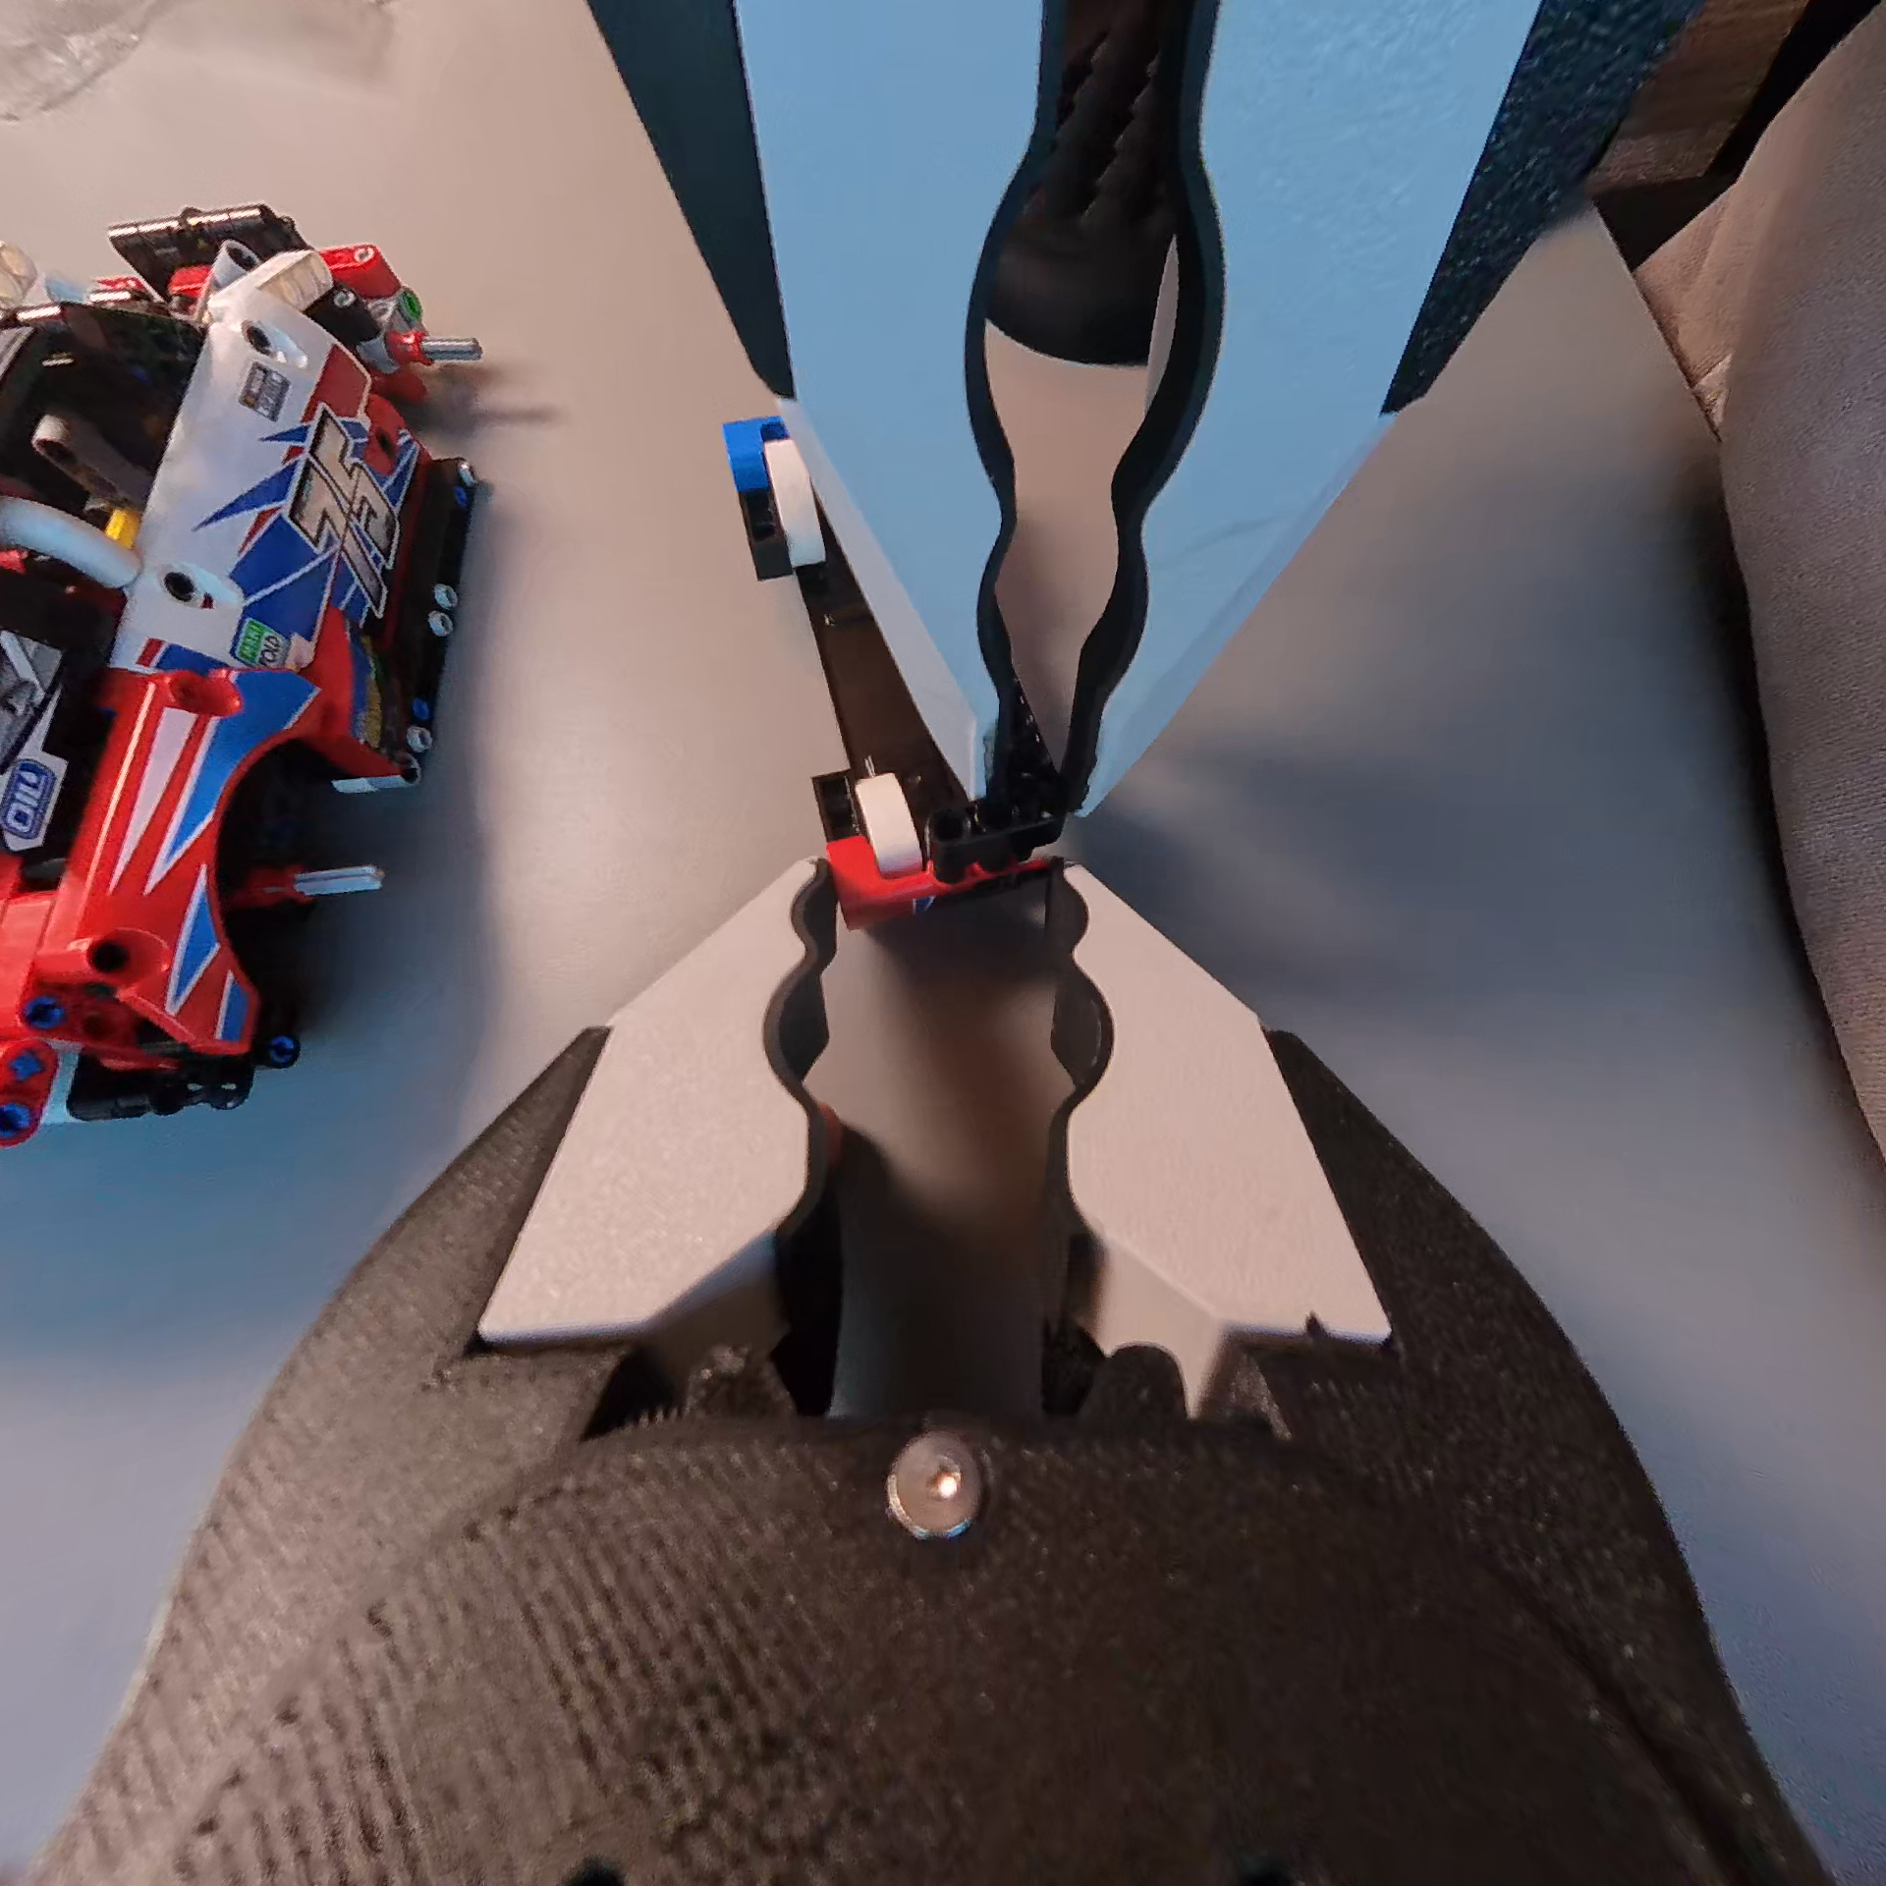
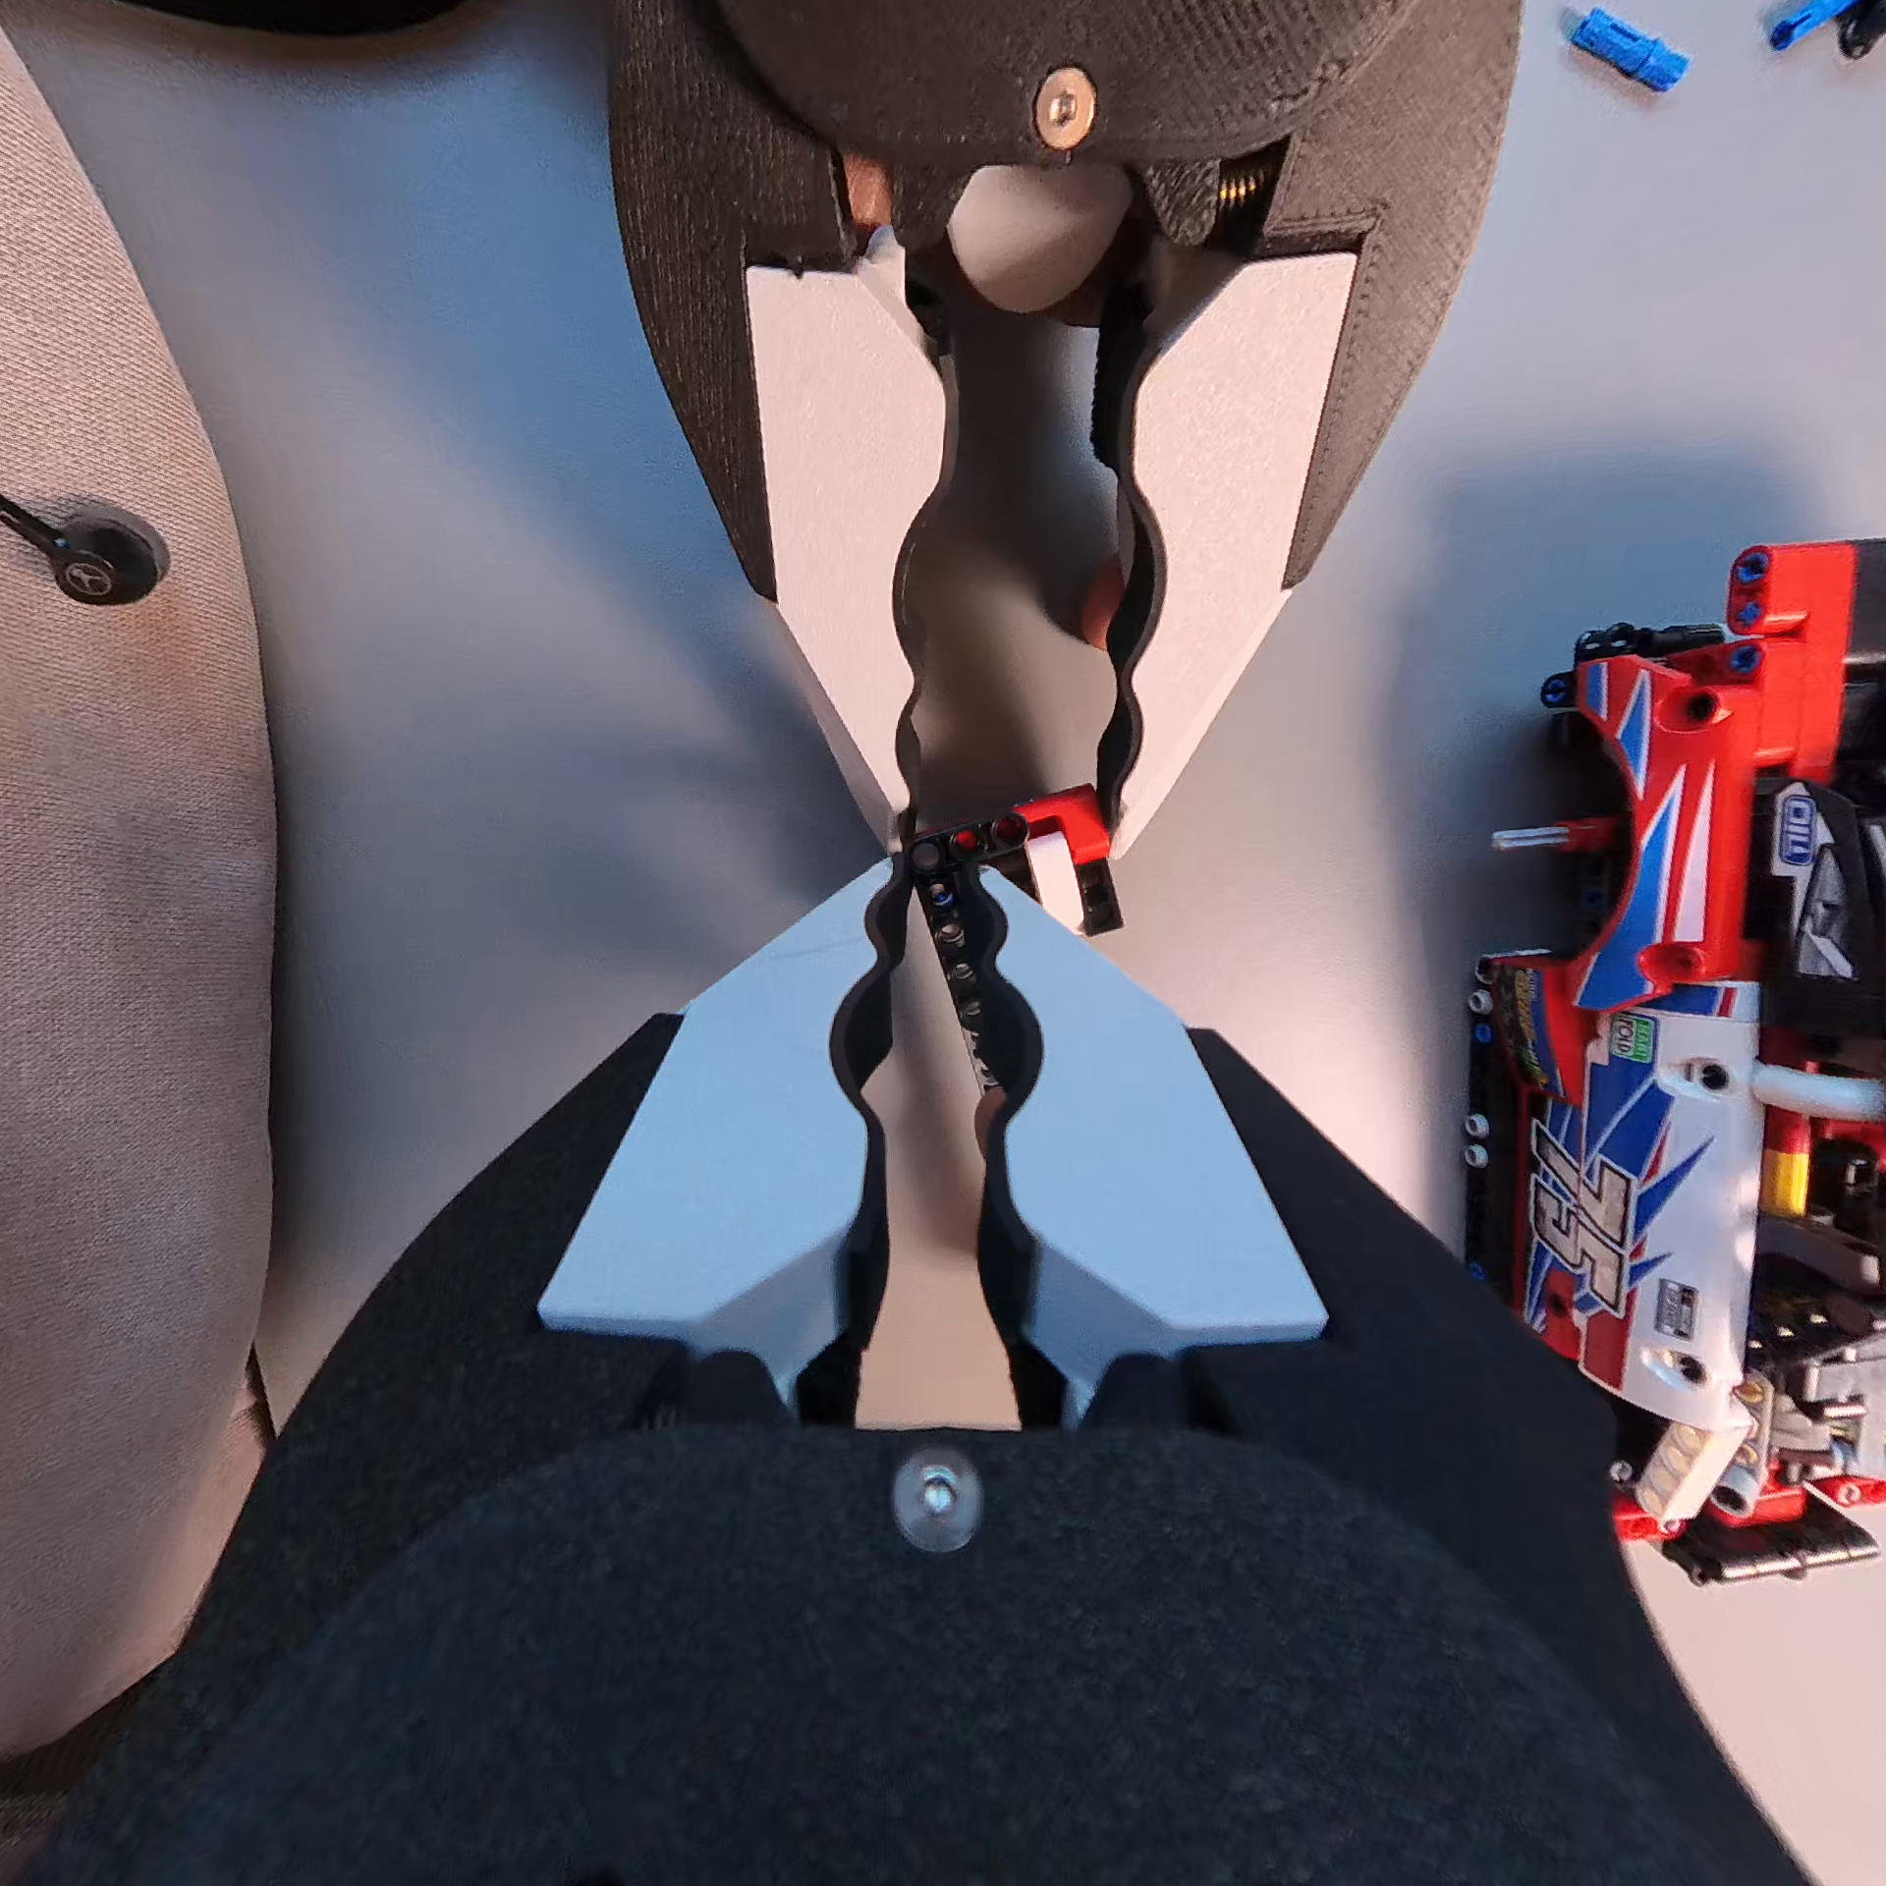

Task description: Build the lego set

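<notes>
My left gripper (image 1: 939,878) and my right gripper (image 2: 944,867) meet tip to tip above the grey table (image 1: 612,714), each closed narrow on the same small lego sub-assembly (image 1: 919,837): the left pinches its red end piece (image 1: 878,888), the right clamps the long black beam (image 2: 959,980) running back between its fingers. White pieces (image 1: 883,822) and a blue piece (image 1: 750,449) sit along that beam. The partly built red, white and blue lego car (image 1: 204,653) lies on the table well apart from my grippers, and loose blue pins (image 2: 1623,51) rest near the table's far edge.
</notes>
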{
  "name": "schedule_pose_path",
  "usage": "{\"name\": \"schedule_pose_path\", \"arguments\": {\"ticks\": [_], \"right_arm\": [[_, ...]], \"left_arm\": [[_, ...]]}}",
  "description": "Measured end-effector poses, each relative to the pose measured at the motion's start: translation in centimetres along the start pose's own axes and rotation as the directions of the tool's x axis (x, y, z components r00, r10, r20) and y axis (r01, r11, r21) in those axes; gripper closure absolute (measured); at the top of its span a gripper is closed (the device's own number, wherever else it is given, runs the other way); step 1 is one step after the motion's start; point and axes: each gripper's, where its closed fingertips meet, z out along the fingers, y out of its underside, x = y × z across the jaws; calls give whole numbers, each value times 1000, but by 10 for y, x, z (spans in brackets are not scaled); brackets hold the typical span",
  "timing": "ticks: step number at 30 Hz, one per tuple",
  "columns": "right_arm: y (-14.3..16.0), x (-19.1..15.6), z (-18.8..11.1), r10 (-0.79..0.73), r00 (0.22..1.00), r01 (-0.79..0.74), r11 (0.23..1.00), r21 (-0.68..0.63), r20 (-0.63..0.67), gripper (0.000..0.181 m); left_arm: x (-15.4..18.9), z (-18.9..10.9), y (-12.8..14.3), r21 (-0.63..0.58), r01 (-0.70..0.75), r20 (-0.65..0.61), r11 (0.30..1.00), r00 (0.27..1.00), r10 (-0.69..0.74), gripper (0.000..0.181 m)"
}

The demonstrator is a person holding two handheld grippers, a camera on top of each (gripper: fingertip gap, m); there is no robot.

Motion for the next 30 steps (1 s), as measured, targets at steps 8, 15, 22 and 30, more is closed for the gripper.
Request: {"name": "schedule_pose_path", "arguments": {"ticks": [8,15,22,30], "right_arm": [[-1,2,-1,14,999,-14,1000,8,-31,169],[-5,3,-3,33,998,-31,999,32,-54,168],[-3,3,-1,55,996,-55,998,0,-75,173],[1,3,-3,146,981,-153,987,-49,-127,173]], "left_arm": [[0,0,0,1,2,-3,1000,1000,-2,142],[0,0,0,0,3,-1,1000,1000,-3,142],[0,1,0,-2,12,0,1000,1000,-12,142],[0,1,-1,-5,52,29,999,998,-52,142]]}}
